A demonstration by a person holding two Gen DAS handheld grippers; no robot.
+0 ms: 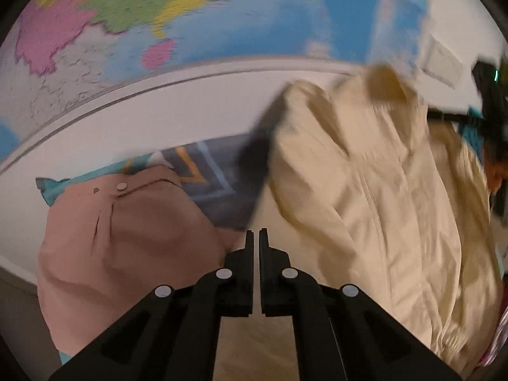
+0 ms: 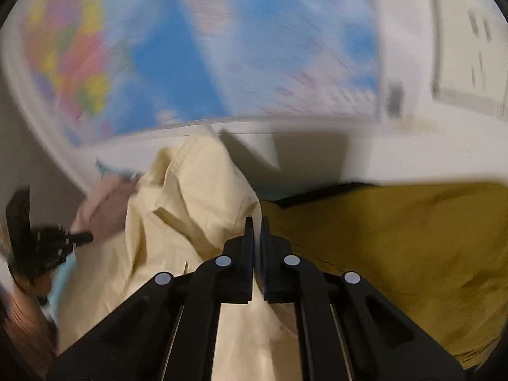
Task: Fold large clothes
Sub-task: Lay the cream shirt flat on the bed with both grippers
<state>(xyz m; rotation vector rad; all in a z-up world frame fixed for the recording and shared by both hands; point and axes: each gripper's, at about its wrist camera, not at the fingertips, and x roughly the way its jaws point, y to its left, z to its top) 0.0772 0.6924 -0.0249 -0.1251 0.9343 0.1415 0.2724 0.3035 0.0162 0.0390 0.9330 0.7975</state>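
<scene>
Closed left tool (image 1: 256,238) and right tool (image 2: 256,225), empty, above rumpled cream cotton shirt (image 1: 381,190).

Cream shirt (image 1: 381,190), dusty-pink garment (image 1: 127,247), mustard garment (image 2: 397,238), multicoloured map (image 1: 158,16)

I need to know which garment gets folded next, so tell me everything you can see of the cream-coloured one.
The cream garment is a pale yellow woven shirt or light jacket with a collar and a long front seam. It lies crumpled and unfolded, between a pink garment and a mustard one, overlapping both. Neither gripper's shut jaws visibly hold it.
</scene>
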